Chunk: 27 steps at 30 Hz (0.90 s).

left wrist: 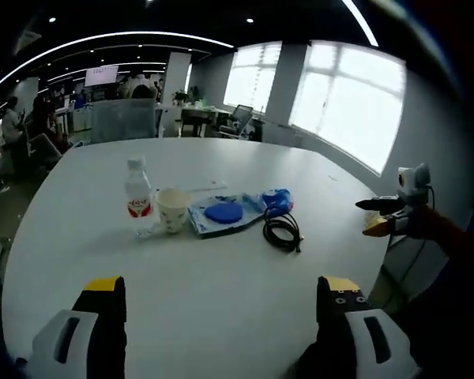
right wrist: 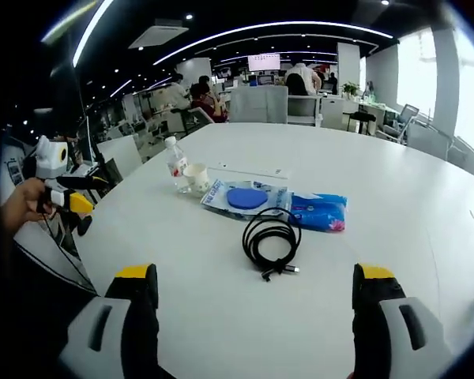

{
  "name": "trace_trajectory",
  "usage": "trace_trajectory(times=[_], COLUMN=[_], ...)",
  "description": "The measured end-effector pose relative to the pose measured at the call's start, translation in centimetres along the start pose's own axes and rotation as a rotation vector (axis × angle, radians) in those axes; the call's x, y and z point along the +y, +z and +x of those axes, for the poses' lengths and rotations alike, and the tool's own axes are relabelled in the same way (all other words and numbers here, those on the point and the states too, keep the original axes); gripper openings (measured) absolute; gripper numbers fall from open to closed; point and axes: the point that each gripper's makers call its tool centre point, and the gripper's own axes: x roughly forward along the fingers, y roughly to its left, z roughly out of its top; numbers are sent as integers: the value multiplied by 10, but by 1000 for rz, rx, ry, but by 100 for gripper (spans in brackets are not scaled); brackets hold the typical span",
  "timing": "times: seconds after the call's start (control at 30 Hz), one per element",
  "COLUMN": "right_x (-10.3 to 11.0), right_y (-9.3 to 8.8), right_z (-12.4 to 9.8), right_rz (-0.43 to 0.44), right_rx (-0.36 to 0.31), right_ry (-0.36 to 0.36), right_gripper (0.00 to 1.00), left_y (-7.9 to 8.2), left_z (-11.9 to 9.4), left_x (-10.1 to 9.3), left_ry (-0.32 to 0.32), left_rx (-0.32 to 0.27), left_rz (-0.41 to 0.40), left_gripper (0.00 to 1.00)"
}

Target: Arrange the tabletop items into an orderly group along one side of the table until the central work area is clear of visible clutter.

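So the big white table (left wrist: 221,300) takes up most of both views, and everything on it sits in one loose cluster around the clear bag with the blue disc (left wrist: 221,215) inside, which I'll use as the anchor. In the right gripper view that same bag (right wrist: 245,199) lies flat near the middle of the tabletop.

Next biggest, the blue tissue pack (right wrist: 320,212) is touching the bag's edge on the window side; in the left gripper view that pack (left wrist: 275,200) peeks out past the bag. The water bottle (left wrist: 138,195) with the red label stands upright on the other side of the bag, with the paper cup (left wrist: 172,209) between it and the bag, just beside both. The coiled black cable (right wrist: 270,237) lies just in front of the bag and the pack, not touching the bag as far as I can tell.

Left gripper (left wrist: 223,286): jaws wide apart, nothing between them, hanging over bare table well short of the bag. Right gripper (right wrist: 256,276): same deal, jaws spread and empty, with the cable just beyond its tips.
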Motion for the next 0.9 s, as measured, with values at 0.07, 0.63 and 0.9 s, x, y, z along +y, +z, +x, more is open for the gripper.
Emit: trace_trajectory(times=[0.07,0.63,0.9], right_x=[2,6,8], right_y=[2,2,1], right_z=[-2,-6,-8], right_rz=[-3,-2,1], right_rx=[-8,-6,-5], right_ry=[1,9,12], right_gripper=[100,100,100], left_y=[0,3,0], left_z=[1,-2,-2], left_x=[2,-7,-13], left_ry=[-2,-16,-27], left_rx=[-2,-10,-3], left_rz=[-4,8,9], left_gripper=[99,99,99])
